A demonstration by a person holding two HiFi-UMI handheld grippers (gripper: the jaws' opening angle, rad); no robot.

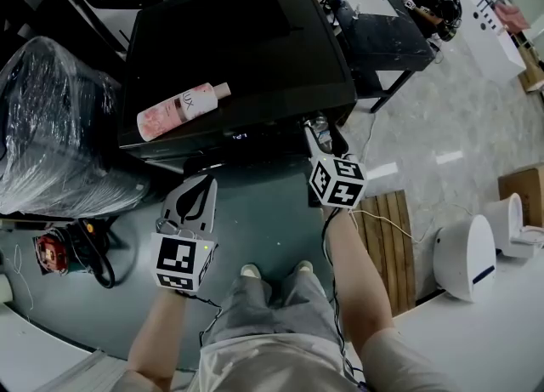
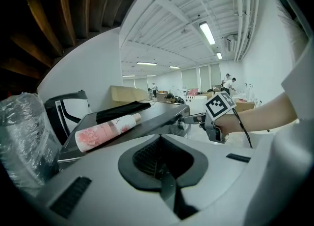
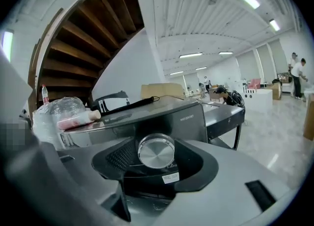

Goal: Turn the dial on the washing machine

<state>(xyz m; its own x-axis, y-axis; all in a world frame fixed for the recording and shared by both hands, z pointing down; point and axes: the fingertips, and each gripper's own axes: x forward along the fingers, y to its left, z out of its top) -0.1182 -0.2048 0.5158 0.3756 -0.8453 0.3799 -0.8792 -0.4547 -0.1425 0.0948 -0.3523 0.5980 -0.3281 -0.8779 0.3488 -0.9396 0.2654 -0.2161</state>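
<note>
right gripper (image 1: pixel 318 135): 2 jaws set wide, pads pressing either side of round silver dial (image 3: pixel 156 150) | dial: centre of right gripper view, at right end of the front panel of black washing machine (image 1: pixel 246 42) | left gripper (image 1: pixel 194 198): jaws together, empty, lower left of centre, clear of machine | pink bottle (image 1: pixel 182 110): lying on lid, left of centre

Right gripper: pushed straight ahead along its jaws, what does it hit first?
The silver dial on the washing machine; the right gripper is closed on it, so it likely has no free travel ahead.
</note>
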